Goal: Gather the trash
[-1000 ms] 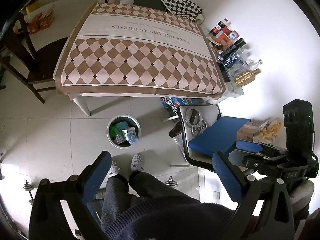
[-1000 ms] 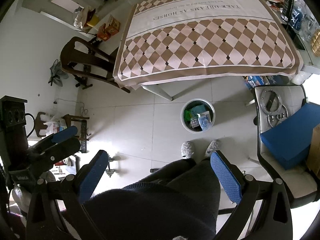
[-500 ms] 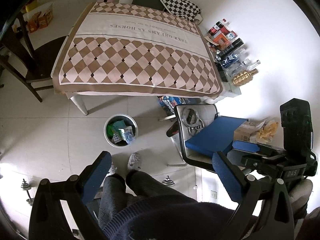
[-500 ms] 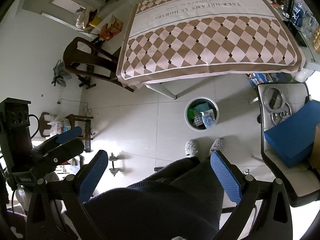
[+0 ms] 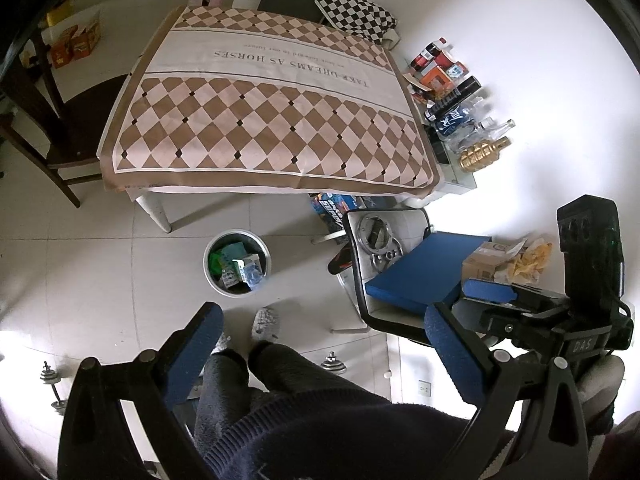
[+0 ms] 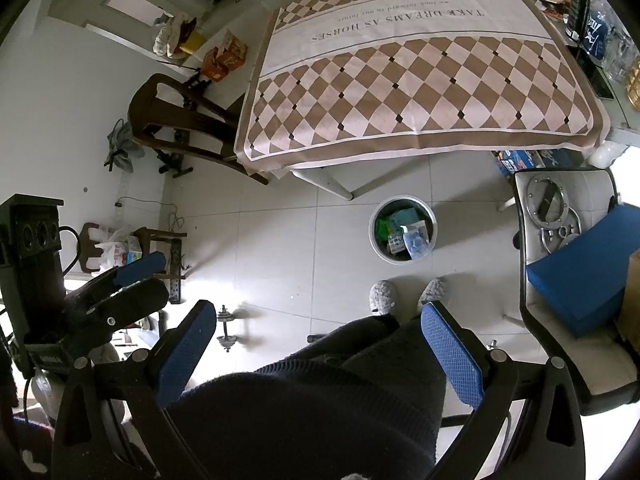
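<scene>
A round metal trash bin (image 5: pixel 262 254) stands on the tiled floor in front of the table; it also shows in the right wrist view (image 6: pixel 430 220). Trash (image 5: pixel 240 269) lies inside it: a green pack, small cartons and a crushed clear bottle (image 6: pixel 416 242). My left gripper (image 5: pixel 320 344) is open and empty, held high above the person's legs. My right gripper (image 6: pixel 320 342) is open and empty too. Each gripper shows in the other's view, at the right (image 5: pixel 496 300) and at the left (image 6: pixel 136 280).
A table with a checked brown cloth (image 5: pixel 264 116) stands behind the bin. A white chair (image 5: pixel 400 320) holds a blue board (image 5: pixel 424 272) and metal rings. Bottles and boxes (image 5: pixel 452 96) line the wall. A dark wooden chair (image 6: pixel 180 120) stands left. Dumbbells (image 6: pixel 226 328) lie on the floor.
Both grippers have risen and pulled back a little, so the bin and table look slightly smaller and shifted. Both stay open and empty.
</scene>
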Available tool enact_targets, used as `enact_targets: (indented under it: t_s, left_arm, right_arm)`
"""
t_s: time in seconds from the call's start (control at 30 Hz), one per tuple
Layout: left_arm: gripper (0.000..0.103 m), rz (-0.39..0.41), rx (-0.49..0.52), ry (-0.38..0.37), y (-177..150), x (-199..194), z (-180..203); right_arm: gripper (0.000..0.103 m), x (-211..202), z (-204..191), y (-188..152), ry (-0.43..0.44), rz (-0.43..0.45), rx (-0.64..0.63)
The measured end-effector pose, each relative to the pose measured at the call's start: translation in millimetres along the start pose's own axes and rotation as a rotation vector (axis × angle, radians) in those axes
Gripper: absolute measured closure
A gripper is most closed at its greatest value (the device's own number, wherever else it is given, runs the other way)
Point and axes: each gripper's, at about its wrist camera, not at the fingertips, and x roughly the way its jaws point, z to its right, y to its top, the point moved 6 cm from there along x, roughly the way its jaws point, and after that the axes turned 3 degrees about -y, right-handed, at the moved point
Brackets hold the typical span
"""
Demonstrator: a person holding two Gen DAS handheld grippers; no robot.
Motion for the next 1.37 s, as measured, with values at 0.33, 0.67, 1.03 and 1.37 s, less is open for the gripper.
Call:
enact_targets:
  t_s: [0.33,0.67,1.03,1.37]
  left_arm:
    - [0.000,-0.001,0.000,-0.001,2.1,-1.2,-1.9]
    - [0.000,-0.004,0.002,-0.003,3.9,-1.9,-3.0]
    - [0.000,-0.005,0.004,-0.003,4.3,-1.8,-2.6]
    - [0.000,-0.001,0.000,-0.014,6.2,-3.1,-3.2]
  right_arm:
    - [0.000,0.2,0.4,-0.6,0.002,0.001,-0.001]
    - [0.000,1.2,-1.0,-0.1,0.002,0.001,0.002]
    - [0.000,0.7,-0.5,0.2,0.000,0.000,0.000]
    - [0.000,-1.3,0.3,0.8,0.005,-0.009,-0.005]
